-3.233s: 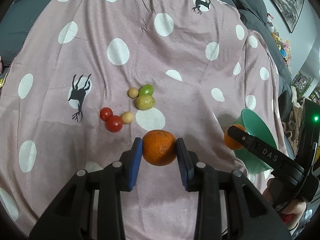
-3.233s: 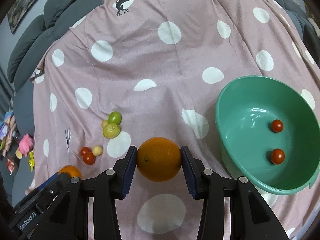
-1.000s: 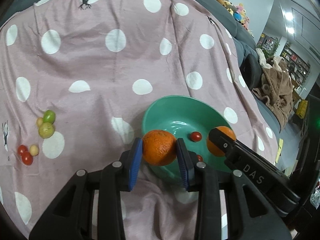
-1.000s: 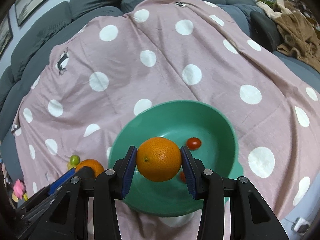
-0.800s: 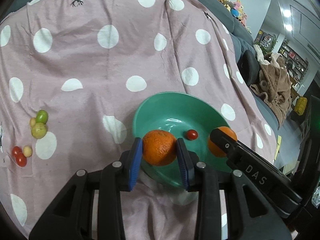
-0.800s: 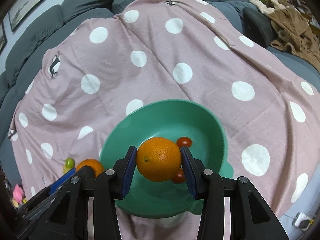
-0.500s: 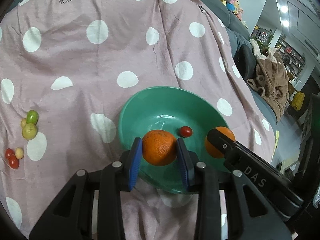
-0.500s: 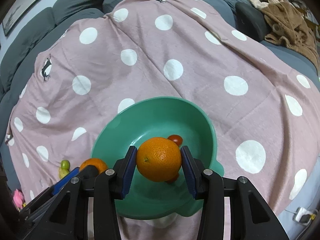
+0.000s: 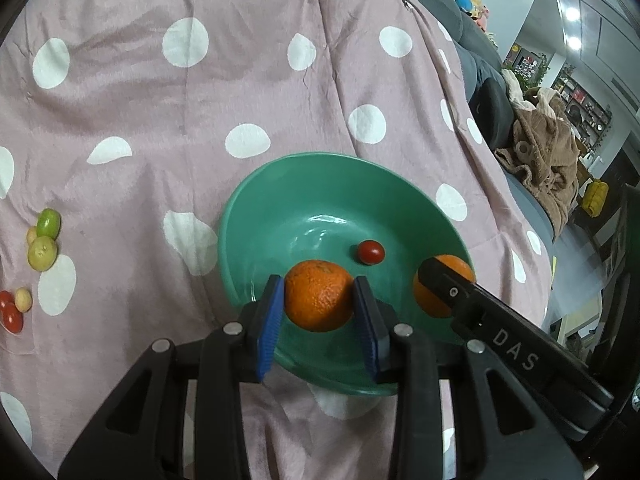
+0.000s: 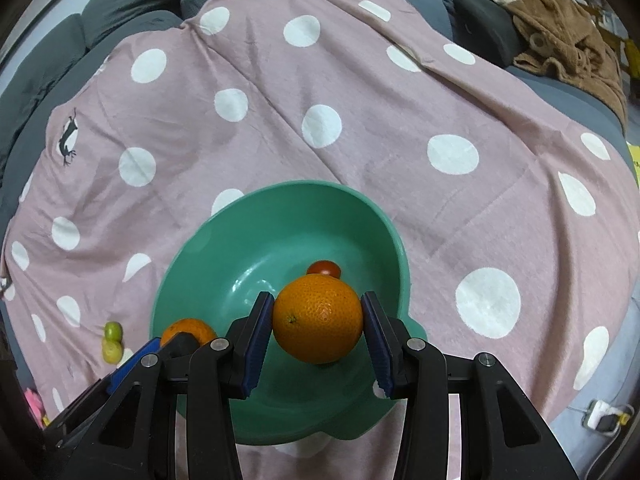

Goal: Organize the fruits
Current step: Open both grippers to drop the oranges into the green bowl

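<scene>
A green bowl (image 9: 280, 200) (image 10: 224, 256) sits on a pink polka-dot blanket, with a red cherry tomato (image 9: 370, 252) (image 10: 323, 268) inside it. My left gripper (image 9: 319, 304) is shut on a small mandarin (image 9: 319, 295) held over the bowl's near side. My right gripper (image 10: 318, 318) is shut on a larger orange (image 10: 318, 317), also above the bowl's interior. In the left wrist view the right gripper's orange (image 9: 442, 292) shows at the bowl's right rim. In the right wrist view the mandarin (image 10: 188, 331) shows at the bowl's left rim.
Left of the bowl on the blanket (image 9: 200, 100) lie two green limes (image 9: 44, 240), small yellow fruits (image 9: 23, 299) and red cherry tomatoes (image 9: 10, 316). A brown garment (image 10: 560, 36) lies on the grey sofa at the far right.
Both grippers, still holding their fruit, have moved forward and down over the bowl. The bowl now sits larger and more centred under them.
</scene>
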A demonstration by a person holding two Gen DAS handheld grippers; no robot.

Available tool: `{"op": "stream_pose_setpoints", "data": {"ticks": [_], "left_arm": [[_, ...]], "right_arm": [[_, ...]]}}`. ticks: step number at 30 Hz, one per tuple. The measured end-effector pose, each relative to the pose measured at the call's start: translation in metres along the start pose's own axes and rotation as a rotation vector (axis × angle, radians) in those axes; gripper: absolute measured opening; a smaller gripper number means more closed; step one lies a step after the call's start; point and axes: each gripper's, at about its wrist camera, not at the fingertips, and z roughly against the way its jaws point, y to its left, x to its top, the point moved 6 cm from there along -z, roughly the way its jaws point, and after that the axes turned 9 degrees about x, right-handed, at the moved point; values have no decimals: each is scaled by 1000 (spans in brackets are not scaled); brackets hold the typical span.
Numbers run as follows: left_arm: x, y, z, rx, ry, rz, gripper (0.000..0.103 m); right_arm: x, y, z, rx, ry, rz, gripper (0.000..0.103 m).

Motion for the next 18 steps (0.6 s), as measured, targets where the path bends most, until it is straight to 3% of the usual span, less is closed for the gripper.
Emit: {"op": "stream_pose_setpoints", "data": {"ticks": [4,8,11,14,18], "left_arm": [[2,2,5,-7,-24,12,36],[4,12,16,-32,-35,35,51],[5,32,29,-28,-50,68,52],[6,68,45,26,-76,99,54],[7,138,60,162,-83,154,54]], "right_arm": [[0,1,0,-6,4,8,46],[1,2,0,-15,10,12,47],[3,7,5,2,-12,22,47],[4,22,13,44,-40,42,52],[1,49,16,105,-47,90,53]]}}
